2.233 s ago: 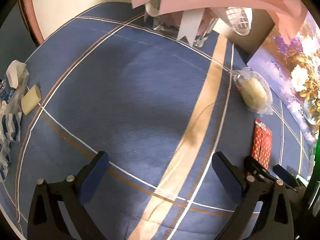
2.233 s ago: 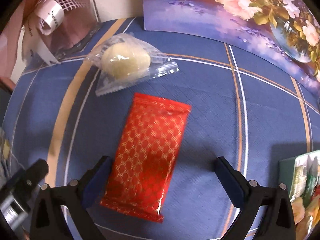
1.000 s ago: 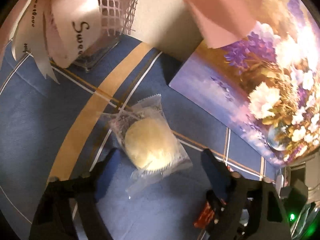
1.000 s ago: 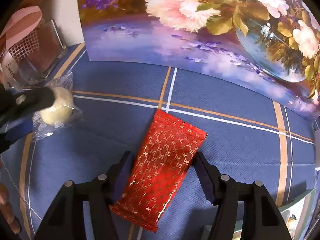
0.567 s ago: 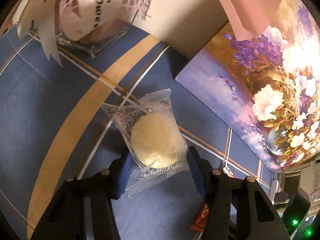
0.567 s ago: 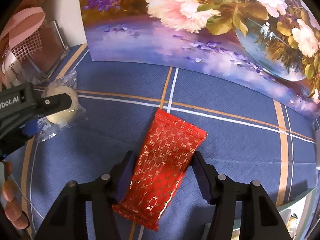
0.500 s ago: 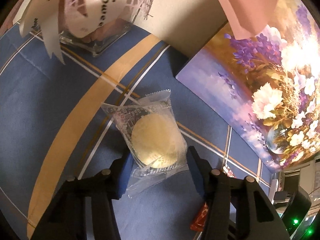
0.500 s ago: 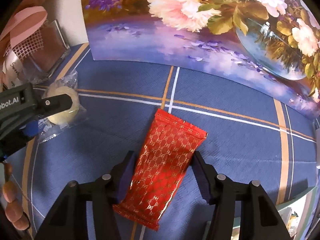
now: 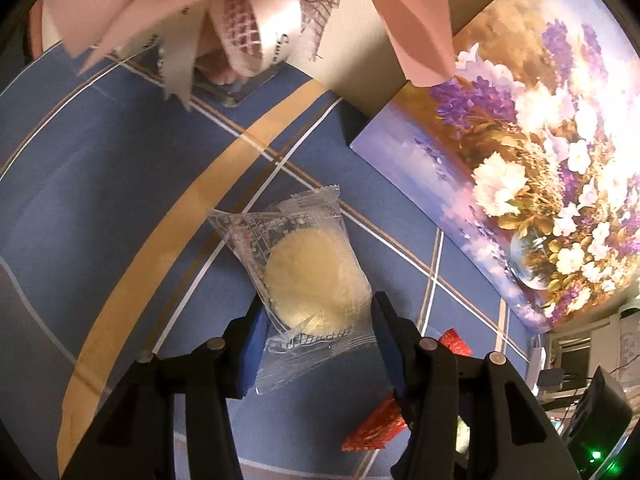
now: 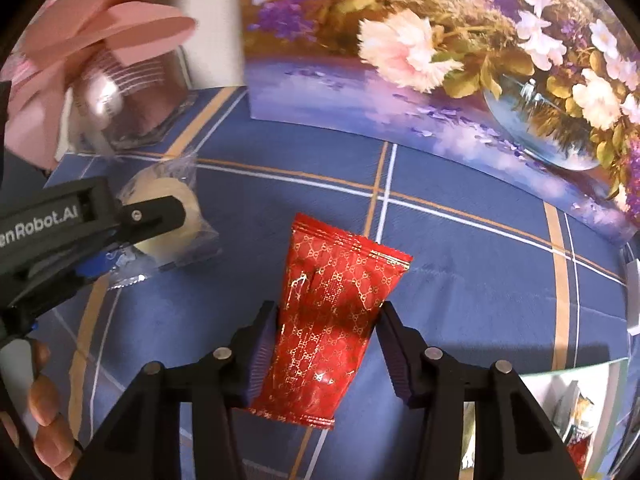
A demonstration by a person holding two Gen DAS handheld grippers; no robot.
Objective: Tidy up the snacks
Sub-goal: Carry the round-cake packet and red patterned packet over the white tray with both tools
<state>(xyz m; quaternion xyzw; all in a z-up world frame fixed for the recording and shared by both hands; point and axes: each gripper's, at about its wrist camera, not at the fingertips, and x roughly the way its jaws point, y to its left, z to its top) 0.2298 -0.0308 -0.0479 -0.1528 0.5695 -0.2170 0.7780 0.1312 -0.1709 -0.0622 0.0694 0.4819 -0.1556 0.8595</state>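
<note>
A round pale pastry in a clear wrapper (image 9: 312, 280) sits between the blue pads of my left gripper (image 9: 318, 312), which is shut on it just above the blue plaid cloth (image 9: 120, 208). My right gripper (image 10: 327, 316) has its jaws closing on a red packet with a gold pattern (image 10: 340, 280); both pads press its sides and its far end tilts up. The right wrist view also shows the left gripper (image 10: 132, 240) holding the pastry (image 10: 176, 192) at the left. Parts of the red packet (image 9: 376, 428) show behind the left gripper's right finger.
A flower painting (image 10: 440, 60) leans at the back of the table. A glass box with pink ribbon and white mesh (image 9: 240, 40) stands at the back left. An open box of snacks (image 10: 580, 420) lies at the lower right. A person's fingers (image 10: 44, 400) hold the left gripper.
Both grippers closed in from wide open onto their packets. The pastry and the red packet have since come up a little off the cloth with the grippers.
</note>
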